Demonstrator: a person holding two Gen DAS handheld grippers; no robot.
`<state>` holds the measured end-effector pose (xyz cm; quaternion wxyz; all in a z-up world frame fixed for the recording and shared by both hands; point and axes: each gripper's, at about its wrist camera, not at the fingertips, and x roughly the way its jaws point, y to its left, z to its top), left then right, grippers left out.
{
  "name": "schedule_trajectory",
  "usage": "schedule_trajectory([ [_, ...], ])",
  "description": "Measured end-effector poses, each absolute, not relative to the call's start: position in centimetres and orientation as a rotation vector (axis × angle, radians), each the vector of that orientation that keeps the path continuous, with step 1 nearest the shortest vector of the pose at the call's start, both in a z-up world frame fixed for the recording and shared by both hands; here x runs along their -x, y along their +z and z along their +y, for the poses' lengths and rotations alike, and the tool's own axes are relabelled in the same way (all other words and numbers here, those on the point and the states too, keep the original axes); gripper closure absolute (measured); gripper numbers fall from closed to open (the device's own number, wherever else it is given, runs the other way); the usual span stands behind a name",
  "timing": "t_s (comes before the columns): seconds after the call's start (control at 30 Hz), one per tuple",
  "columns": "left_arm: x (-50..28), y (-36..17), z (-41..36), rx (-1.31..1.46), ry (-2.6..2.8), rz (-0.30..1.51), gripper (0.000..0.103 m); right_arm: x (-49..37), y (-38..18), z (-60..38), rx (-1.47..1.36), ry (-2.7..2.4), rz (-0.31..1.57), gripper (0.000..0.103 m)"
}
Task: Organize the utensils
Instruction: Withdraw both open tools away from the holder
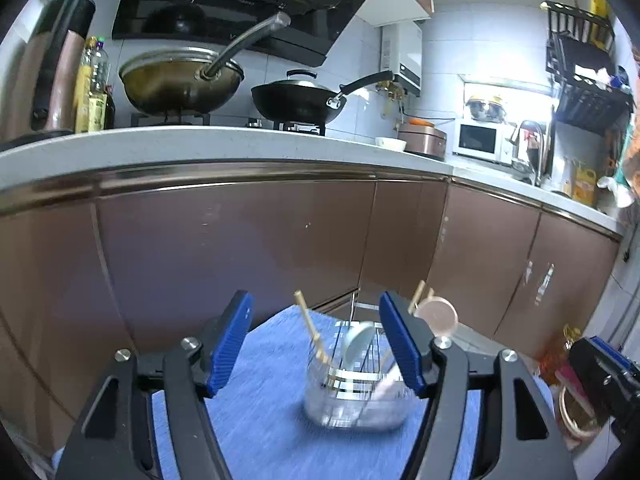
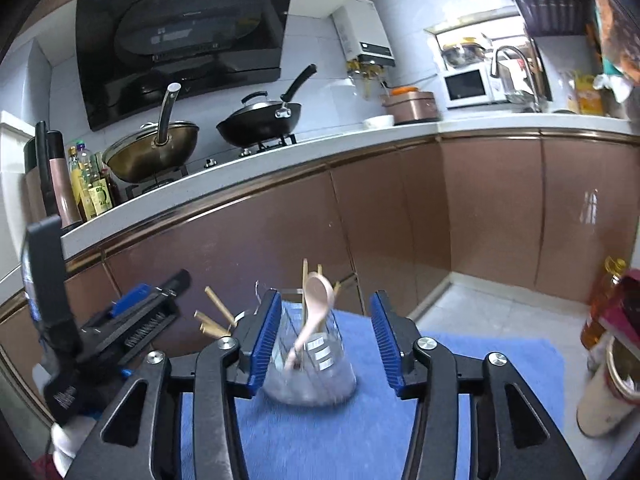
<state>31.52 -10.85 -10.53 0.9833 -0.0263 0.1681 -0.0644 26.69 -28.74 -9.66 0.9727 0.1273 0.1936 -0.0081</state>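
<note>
A wire-and-glass utensil holder (image 1: 356, 392) stands on a blue mat (image 1: 264, 408). It holds wooden chopsticks (image 1: 310, 330), a white spoon (image 1: 358, 344) and a pink spoon (image 1: 438, 314). My left gripper (image 1: 316, 344) is open and empty, raised just in front of the holder. In the right wrist view the holder (image 2: 312, 372) sits between my open right gripper's (image 2: 324, 336) blue pads, with the pink spoon (image 2: 316, 308) standing in it. More chopsticks (image 2: 214, 316) stick out at the left. The left gripper's body (image 2: 112, 332) shows at the left.
Brown cabinet doors (image 1: 240, 240) rise behind the mat under a white counter (image 1: 200, 144) with two woks (image 1: 180, 84) on the stove. A bottle (image 2: 600, 308) and a cream cup (image 2: 608, 392) stand on the floor side at the right.
</note>
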Motion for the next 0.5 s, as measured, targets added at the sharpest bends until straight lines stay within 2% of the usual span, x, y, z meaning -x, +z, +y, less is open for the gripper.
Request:
schedule_trajectory([
  [0.27, -23.6, -8.1, -8.1, -0.028, -0.137, 0.338, 0.034, -20.1, -9.7, -26.5, -0.252, -0.014, 0.439, 0.046],
  [0.5, -18.8, -7.0, -5.7, -0.030, -0.109, 0.337, 0.031, -15.4, -8.2, -24.1, -0.234, -0.007, 0.411, 0.035],
])
